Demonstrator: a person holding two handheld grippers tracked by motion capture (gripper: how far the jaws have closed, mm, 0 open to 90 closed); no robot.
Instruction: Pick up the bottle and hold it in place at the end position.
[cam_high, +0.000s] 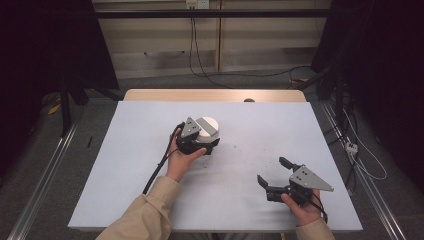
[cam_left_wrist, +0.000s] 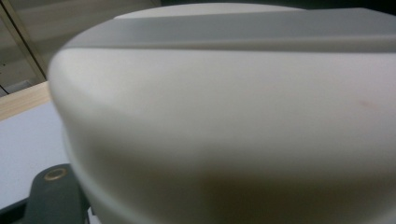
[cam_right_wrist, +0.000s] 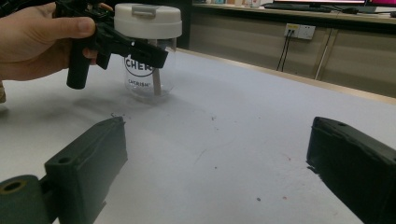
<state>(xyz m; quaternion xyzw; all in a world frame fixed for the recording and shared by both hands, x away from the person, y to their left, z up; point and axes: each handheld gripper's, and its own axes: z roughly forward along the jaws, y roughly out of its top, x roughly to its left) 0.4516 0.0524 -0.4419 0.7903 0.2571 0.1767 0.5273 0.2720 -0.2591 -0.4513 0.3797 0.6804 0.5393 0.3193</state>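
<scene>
The tabletop (cam_high: 150, 150) is a pale grey sheet, lightly marked with dark specks and scuffs, laid over a wooden top whose edge shows at the far side. It stands on a grey floor with metal rails at both sides; cables trail over the floor from a wall socket, and dark curtains close the room left and right.

A clear jar (cam_right_wrist: 148, 70) with a white lid (cam_high: 208, 126) stands near the middle of the tabletop. Its print reads "CHER", partly hidden, with "CHERISH" in small letters below.

The left gripper (cam_right_wrist: 133, 46) is at the lid, its jaws closed in on the lid's edge as far as they go; the lid looms close and blurred in the left gripper view. The right gripper (cam_high: 275, 172) rests low over the near right part of the tabletop, well apart from the jar, its jaws wide apart and holding nothing.
</scene>
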